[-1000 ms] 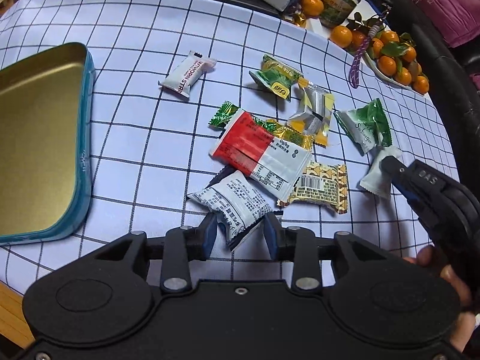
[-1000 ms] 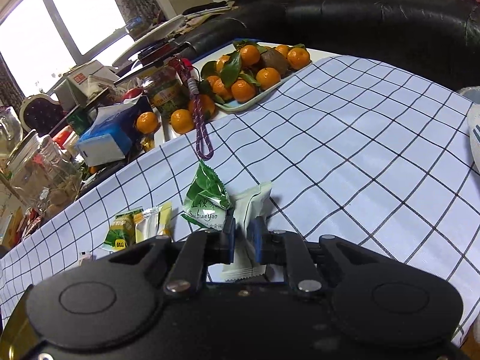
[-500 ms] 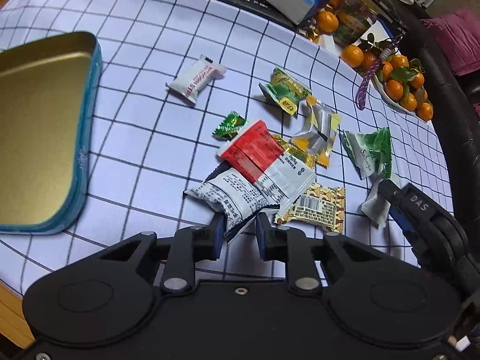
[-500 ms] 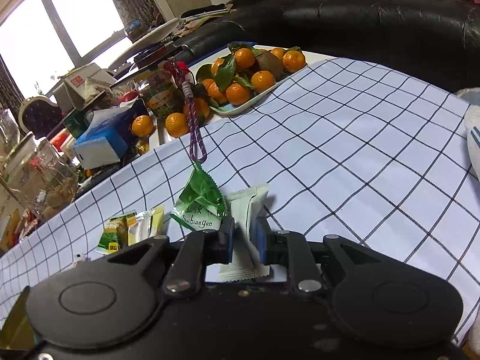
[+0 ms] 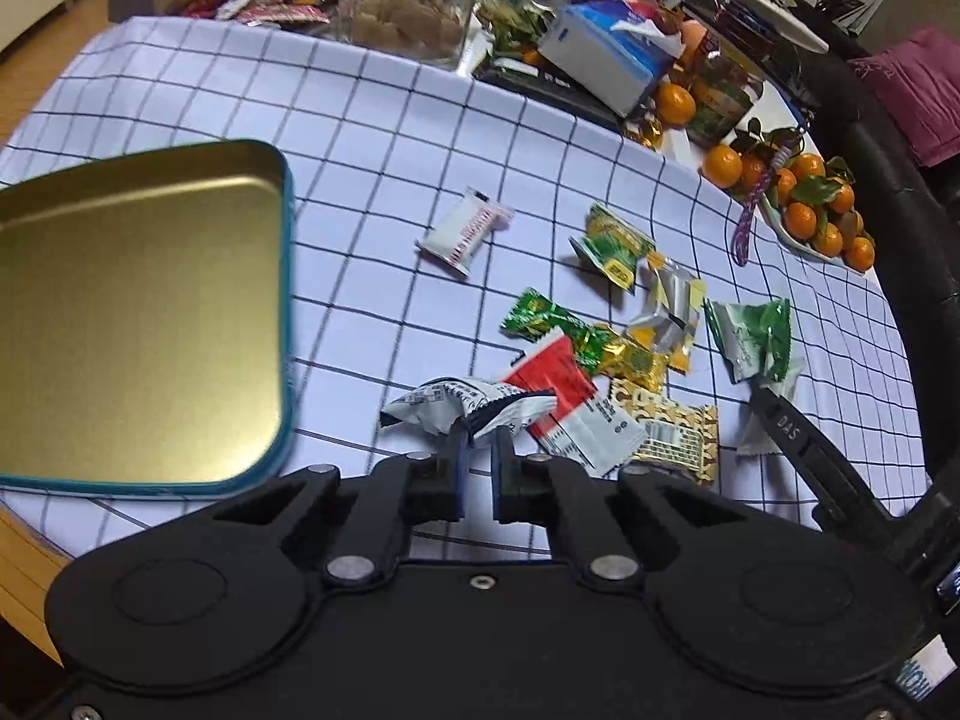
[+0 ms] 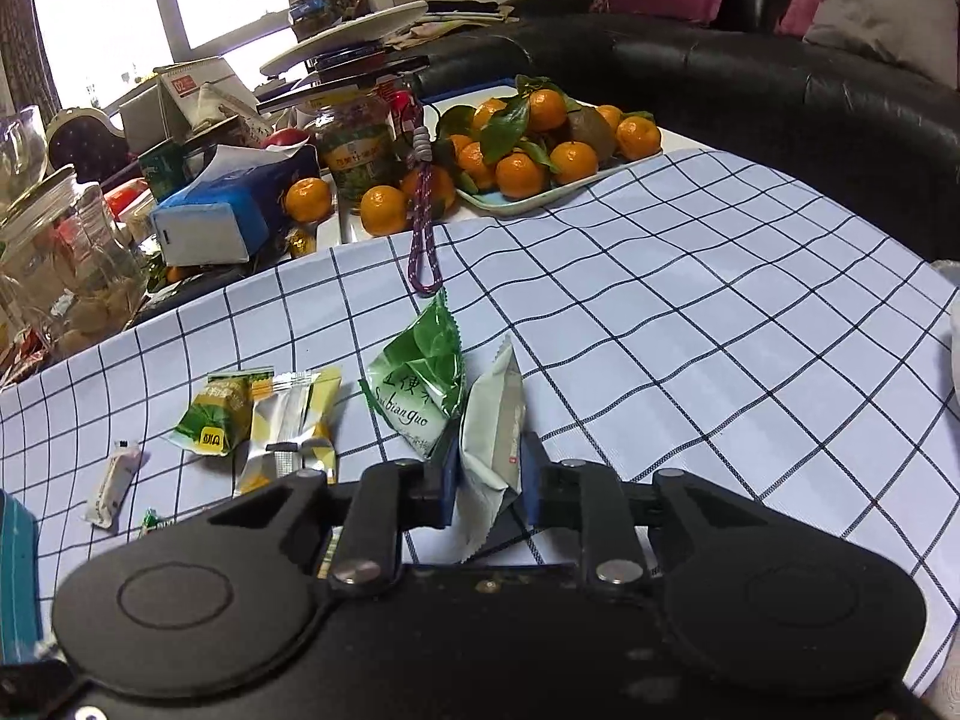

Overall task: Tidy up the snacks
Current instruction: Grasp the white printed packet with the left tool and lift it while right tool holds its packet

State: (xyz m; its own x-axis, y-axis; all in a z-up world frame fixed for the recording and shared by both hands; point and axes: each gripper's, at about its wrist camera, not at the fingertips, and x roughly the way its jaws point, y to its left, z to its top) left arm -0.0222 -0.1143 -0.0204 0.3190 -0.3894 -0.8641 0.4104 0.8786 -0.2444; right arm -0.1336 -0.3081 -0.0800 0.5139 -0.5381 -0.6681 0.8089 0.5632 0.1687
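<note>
My left gripper (image 5: pixel 477 441) is shut on a white snack packet with dark print (image 5: pixel 456 405) and holds it lifted off the checked cloth. An open gold tin with a teal rim (image 5: pixel 287 276) lies to its left. Several snack packets lie in a pile, among them a red and white one (image 5: pixel 564 396) and a green one (image 5: pixel 750 333). My right gripper (image 6: pixel 485 462) is shut on a pale green-white packet (image 6: pixel 495 420), tilted up beside a green packet (image 6: pixel 423 381). The right gripper also shows in the left wrist view (image 5: pixel 774 414).
A plate of oranges (image 6: pixel 540 144) sits at the cloth's far edge with a purple cord (image 6: pixel 423 234). A tissue box (image 5: pixel 606 54), jars and clutter line the back. A black sofa (image 6: pixel 780 96) runs along the right. A white and red packet (image 5: pixel 465 231) lies alone mid-cloth.
My left gripper closed on the white printed packet and lifted it, pulling back so more of the tin shows. My right gripper stayed shut on the pale packet and raised it on edge.
</note>
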